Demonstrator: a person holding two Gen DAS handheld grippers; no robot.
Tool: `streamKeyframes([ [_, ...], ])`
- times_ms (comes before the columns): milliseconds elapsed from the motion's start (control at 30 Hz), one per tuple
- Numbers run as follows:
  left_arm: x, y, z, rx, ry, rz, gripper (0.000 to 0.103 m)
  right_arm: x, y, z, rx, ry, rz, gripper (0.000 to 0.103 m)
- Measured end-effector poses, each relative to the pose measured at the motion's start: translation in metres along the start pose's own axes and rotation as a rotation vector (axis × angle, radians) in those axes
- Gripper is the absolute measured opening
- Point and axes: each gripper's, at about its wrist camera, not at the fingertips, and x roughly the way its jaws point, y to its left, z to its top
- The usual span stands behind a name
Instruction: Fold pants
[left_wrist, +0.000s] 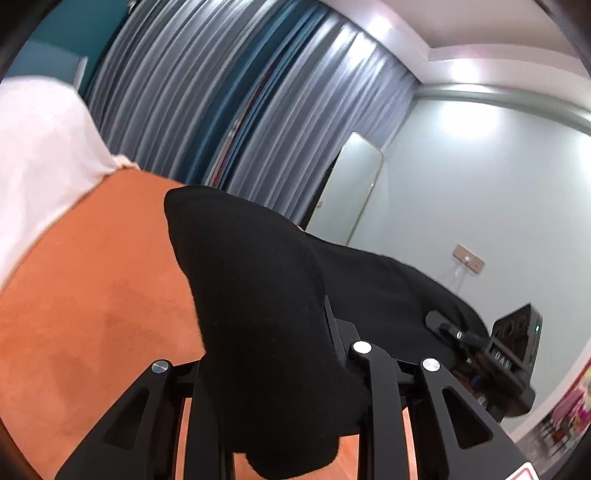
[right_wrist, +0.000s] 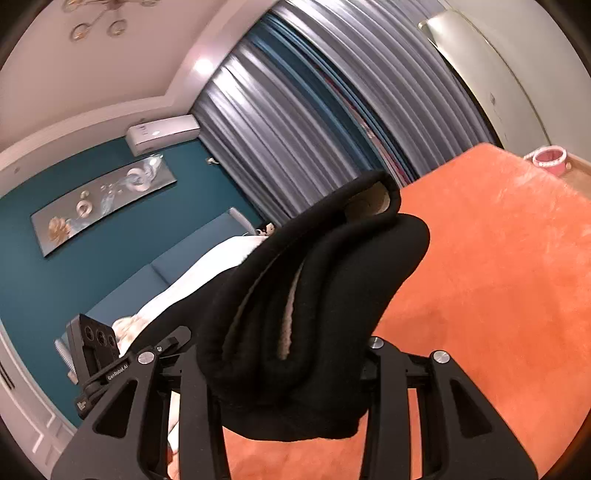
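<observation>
The black pants (left_wrist: 258, 280) hang lifted above an orange bed cover (left_wrist: 92, 295). My left gripper (left_wrist: 280, 373) is shut on a bunched edge of the pants, and the cloth hides its fingertips. The fabric stretches right to my right gripper (left_wrist: 454, 334), seen from the side. In the right wrist view, my right gripper (right_wrist: 288, 373) is shut on a thick fold of the pants (right_wrist: 325, 280), whose pale fleece lining shows. My left gripper (right_wrist: 110, 354) shows at the left edge.
White bedding (left_wrist: 40, 155) lies at the head of the bed. Grey-blue curtains (left_wrist: 229, 96) and a standing mirror (left_wrist: 354, 184) are behind. A pink bucket (right_wrist: 550, 159) stands on the floor past the orange cover (right_wrist: 498, 258).
</observation>
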Motion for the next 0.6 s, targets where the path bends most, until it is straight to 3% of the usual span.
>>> streamKeyframes([
  [133,0.084,0.055,-0.032,-0.040,0.092,0.041,0.022,0.067,-0.071,-0.012,0.039,0.042,-0.048,0.035],
  [267,0.153,0.110,-0.089,-0.072,0.250,0.118,0.022,0.118,-0.150,-0.059,0.123,0.149,-0.133,0.035],
  [333,0.171,0.132,-0.123,-0.066,0.302,0.142,0.028,0.139,-0.186,-0.090,0.154,0.232,-0.189,0.036],
  [367,0.168,0.140,-0.135,-0.066,0.278,0.137,0.042,0.147,-0.204,-0.110,0.154,0.278,-0.232,0.042],
  [400,0.163,0.148,-0.139,-0.099,0.266,0.145,0.073,0.148,-0.216,-0.121,0.173,0.290,-0.227,0.051],
  [433,0.159,0.159,-0.137,-0.169,0.266,0.181,0.086,0.147,-0.227,-0.124,0.233,0.290,-0.194,0.051],
  [500,0.157,0.170,-0.135,-0.228,0.282,0.171,0.090,0.146,-0.233,-0.116,0.271,0.313,-0.167,0.058],
  [567,0.148,0.165,-0.135,-0.197,0.339,0.208,0.089,0.146,-0.227,-0.115,0.231,0.343,-0.196,0.062],
  [600,0.138,0.160,-0.135,-0.189,0.356,0.235,0.089,0.140,-0.222,-0.114,0.233,0.351,-0.218,0.069],
])
